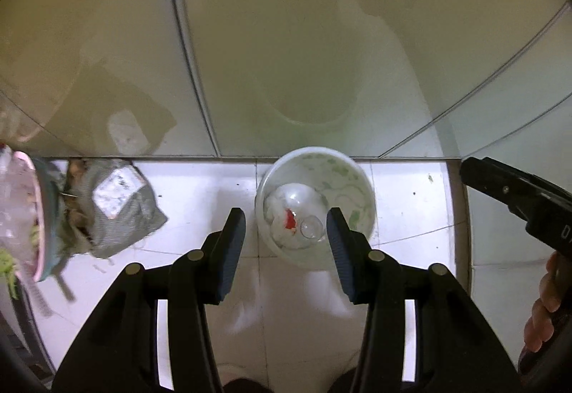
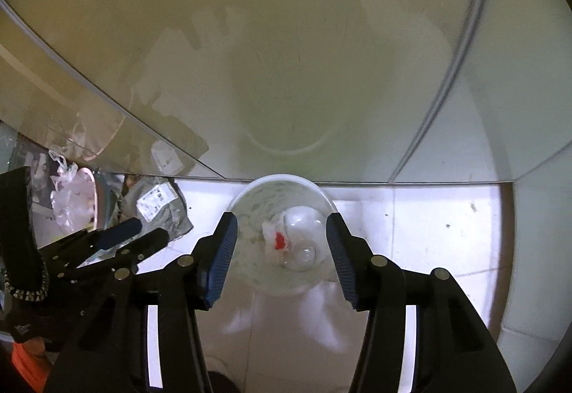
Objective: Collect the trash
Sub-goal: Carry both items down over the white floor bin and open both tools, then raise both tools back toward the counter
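A white plastic cup (image 1: 343, 178) stands on the white tiled floor against a glossy wall; inside lie a clear dome lid (image 1: 300, 203) and crumpled paper with a red spot. My left gripper (image 1: 286, 228) is open, above the cup's left side, holding nothing. My right gripper (image 2: 280, 235) is open, its fingers on either side of the same cup (image 2: 257, 210) from above. A grey parcel bag with a white label (image 1: 114, 207) lies left of the cup; it also shows in the right wrist view (image 2: 157, 207). The left gripper (image 2: 134, 234) shows in the right wrist view.
A pink-rimmed bin lined with clear plastic (image 1: 25, 214) stands at the far left, also seen in the right wrist view (image 2: 77, 200). The glossy wall panels (image 1: 286, 53) rise right behind the cup. The right gripper's body and the hand holding it (image 1: 529, 207) sit at the right edge.
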The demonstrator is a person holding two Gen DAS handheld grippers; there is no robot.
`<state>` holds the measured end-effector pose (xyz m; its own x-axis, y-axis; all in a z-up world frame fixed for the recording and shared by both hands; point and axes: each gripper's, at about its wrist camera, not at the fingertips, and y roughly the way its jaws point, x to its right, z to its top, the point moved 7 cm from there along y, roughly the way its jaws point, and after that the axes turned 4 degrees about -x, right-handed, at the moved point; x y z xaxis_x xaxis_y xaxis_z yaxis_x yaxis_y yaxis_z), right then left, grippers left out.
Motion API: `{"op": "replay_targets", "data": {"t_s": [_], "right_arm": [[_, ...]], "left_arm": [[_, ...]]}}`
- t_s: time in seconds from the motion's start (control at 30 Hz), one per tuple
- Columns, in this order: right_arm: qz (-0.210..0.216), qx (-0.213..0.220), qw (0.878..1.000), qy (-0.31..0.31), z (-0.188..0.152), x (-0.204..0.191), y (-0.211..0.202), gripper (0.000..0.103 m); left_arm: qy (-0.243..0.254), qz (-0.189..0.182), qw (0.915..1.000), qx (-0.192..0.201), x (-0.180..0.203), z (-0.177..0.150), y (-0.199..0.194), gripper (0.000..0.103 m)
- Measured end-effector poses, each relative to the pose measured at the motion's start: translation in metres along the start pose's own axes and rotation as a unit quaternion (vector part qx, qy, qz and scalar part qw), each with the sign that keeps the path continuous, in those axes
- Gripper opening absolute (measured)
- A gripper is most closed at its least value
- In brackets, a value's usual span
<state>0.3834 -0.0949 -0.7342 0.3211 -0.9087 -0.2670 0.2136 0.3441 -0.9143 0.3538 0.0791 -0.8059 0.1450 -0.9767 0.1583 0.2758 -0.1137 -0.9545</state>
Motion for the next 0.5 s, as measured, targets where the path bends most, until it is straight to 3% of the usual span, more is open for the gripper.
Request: {"op": "replay_targets", "data": {"t_s": [0.2,0.5], "right_arm": [[-0.003,0.0,1.0,0.006,0.011,-0.032,-0.097,0.048],[0.0,0.047,0.999,0.004,0.048,-0.1,-0.275,0.048]], "left_arm": [[-0.005,-0.008,0.9999,0.005,0.016,0.016,-0.103,0.047],[-0.004,-0.013,0.9983,0.057,0.037,0.066,-0.306,0.047]]}}
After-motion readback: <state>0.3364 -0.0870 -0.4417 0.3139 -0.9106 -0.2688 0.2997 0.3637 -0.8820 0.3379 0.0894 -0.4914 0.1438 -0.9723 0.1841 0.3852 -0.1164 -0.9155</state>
